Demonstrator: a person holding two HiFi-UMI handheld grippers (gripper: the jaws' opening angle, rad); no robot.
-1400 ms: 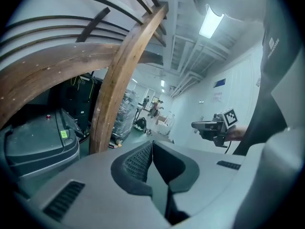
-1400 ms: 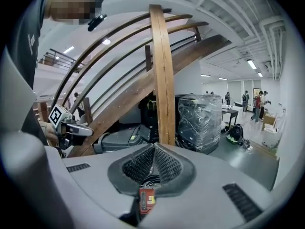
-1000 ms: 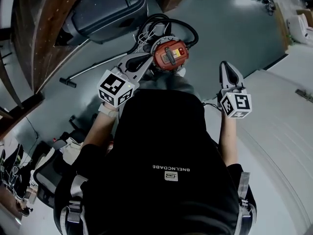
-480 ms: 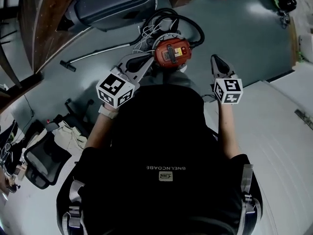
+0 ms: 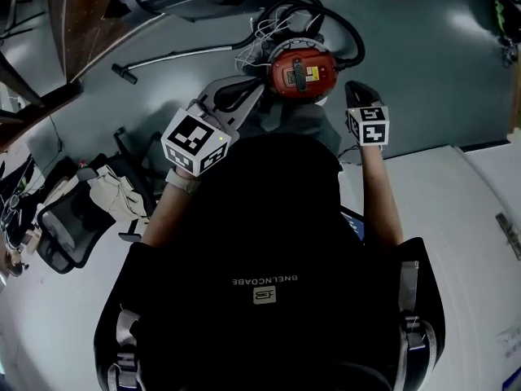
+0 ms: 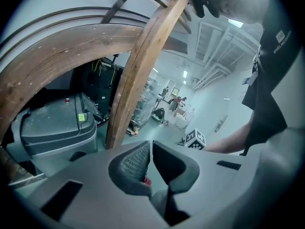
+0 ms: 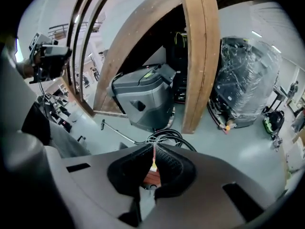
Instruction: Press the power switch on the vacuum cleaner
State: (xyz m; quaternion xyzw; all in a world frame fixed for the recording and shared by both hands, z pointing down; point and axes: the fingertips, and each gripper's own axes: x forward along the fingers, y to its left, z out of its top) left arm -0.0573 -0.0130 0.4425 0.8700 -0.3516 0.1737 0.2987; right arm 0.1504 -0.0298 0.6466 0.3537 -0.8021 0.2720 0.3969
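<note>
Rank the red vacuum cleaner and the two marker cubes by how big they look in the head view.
1. Red vacuum cleaner and left marker cube: about alike, and the cube is nearer the camera, so no ranking.
2. Right marker cube: clearly smallest.

The vacuum cleaner (image 5: 303,72) stands upright on the grey-blue floor, at the far middle of the scene. It is a round canister seen from above. Its lid is red-orange, with a dark grey panel (image 5: 299,73) running across the middle. The marks on that panel are too small to tell apart. A black hose (image 5: 348,35) loops around its far and right sides, and a tangle of pale cord (image 5: 254,49) lies against its far left.
</note>
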